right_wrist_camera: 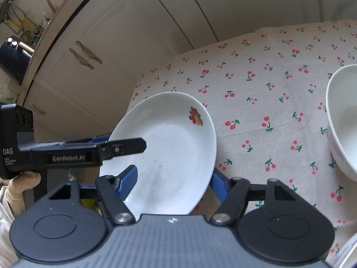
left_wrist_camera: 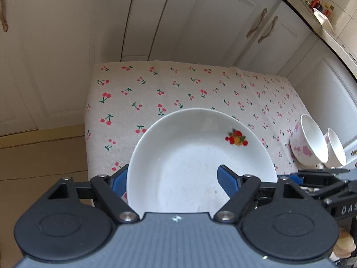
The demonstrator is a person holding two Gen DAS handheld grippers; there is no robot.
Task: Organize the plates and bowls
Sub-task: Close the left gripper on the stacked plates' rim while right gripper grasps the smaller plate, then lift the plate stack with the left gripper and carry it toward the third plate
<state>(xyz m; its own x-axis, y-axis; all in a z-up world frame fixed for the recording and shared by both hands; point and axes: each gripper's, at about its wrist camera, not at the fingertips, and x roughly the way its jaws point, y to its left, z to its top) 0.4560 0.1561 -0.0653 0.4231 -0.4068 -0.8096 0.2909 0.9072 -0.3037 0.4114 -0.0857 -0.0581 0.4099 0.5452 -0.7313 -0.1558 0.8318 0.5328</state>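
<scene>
A white plate with a fruit print [left_wrist_camera: 191, 163] is held above the cherry-print tablecloth [left_wrist_camera: 178, 89]. Both grippers straddle its near rim. My left gripper [left_wrist_camera: 171, 176] has one blue pad under the plate's left edge and one over its inside. My right gripper [right_wrist_camera: 171, 183] also shows the plate [right_wrist_camera: 169, 147] between its blue pads, one on the inside and one behind the right edge. The left gripper's finger [right_wrist_camera: 125, 148] reaches over the plate from the left. Two white bowls with pink flowers [left_wrist_camera: 310, 143] lie tilted at the table's right edge; one of them shows in the right wrist view [right_wrist_camera: 343, 120].
White cabinet doors [left_wrist_camera: 200, 22] stand behind the table. A countertop with bottles [left_wrist_camera: 316, 2] runs along the upper right. The floor [left_wrist_camera: 40, 156] is to the left of the table.
</scene>
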